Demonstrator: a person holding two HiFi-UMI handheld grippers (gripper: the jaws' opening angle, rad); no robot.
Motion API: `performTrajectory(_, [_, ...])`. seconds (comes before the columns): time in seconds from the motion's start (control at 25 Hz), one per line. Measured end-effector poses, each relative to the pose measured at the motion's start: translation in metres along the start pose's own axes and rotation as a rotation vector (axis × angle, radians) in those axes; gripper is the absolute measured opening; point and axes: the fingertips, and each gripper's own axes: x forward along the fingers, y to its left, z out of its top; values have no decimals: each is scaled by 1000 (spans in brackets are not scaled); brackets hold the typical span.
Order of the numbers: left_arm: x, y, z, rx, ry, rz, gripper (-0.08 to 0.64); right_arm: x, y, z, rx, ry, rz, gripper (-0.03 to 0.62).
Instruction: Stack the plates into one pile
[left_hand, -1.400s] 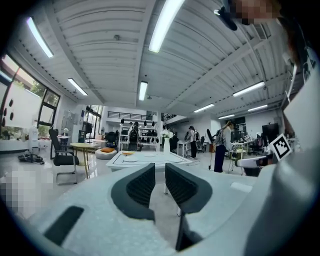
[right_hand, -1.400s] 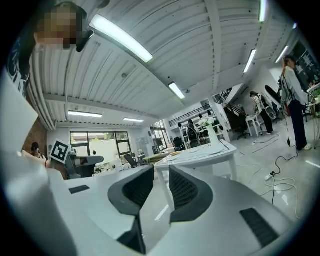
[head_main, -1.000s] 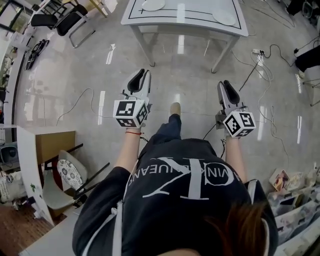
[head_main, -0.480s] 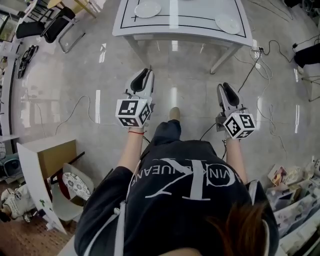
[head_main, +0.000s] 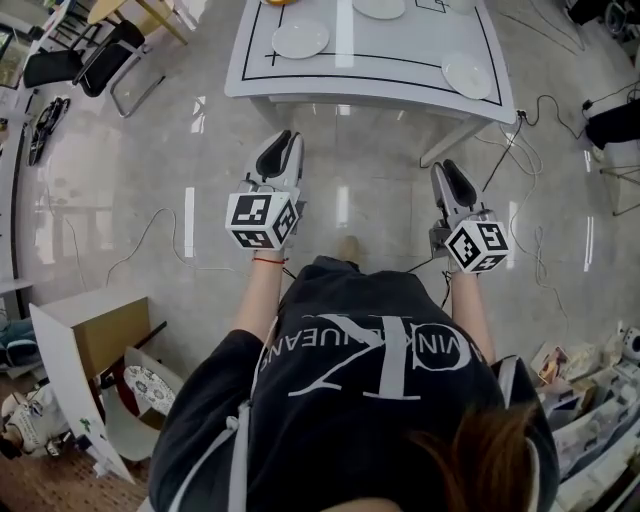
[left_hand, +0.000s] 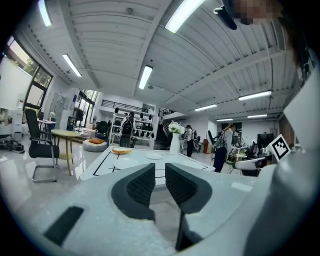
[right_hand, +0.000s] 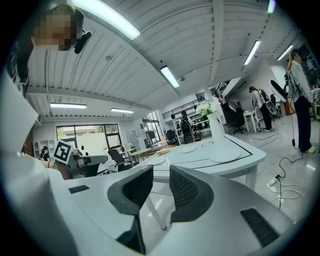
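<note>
**Head view.** The bench (head_main: 365, 72) fills the twelve o'clock edge and lies much lower and larger than a second ago, when only its near rim showed. The person has been walking up to it, and the foot seen ahead earlier is now tucked under the body. Three plates now show where two showed before. One plate (head_main: 300, 38) lies at eleven o'clock, a second plate (head_main: 467, 75) at one o'clock, and a third plate (head_main: 380, 7) is cut by the top edge. They are well apart, so no stacking has begun. The left gripper (head_main: 280, 150) and right gripper (head_main: 452, 178) are held out level, short of the bench.

**Left gripper view.** The left gripper (left_hand: 160, 172) has its jaws a narrow gap apart with nothing between them. The bench lies beyond at twelve o'clock.

**Right gripper view.** The right gripper (right_hand: 161, 180) stands with its jaws parted and empty. The second plate (right_hand: 226, 155) sits at two o'clock. My judgement: reaching remains.
</note>
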Motion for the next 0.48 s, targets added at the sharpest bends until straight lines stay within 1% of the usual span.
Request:
performTrajectory(0.12, [11, 8, 10, 13, -16, -7, 69, 15, 2, 7, -1, -17, 9, 104])
performTrajectory(0.28, [13, 12, 16, 11, -21, -8, 69, 17, 1, 4, 5, 2, 0, 104])
performTrajectory(0.36, [13, 13, 11, 5, -1, -10, 69, 14, -3, 2, 19, 12, -16, 104])
performTrajectory(0.48, [21, 12, -7, -3, 52, -19, 69, 14, -12, -3, 38, 26, -41, 104])
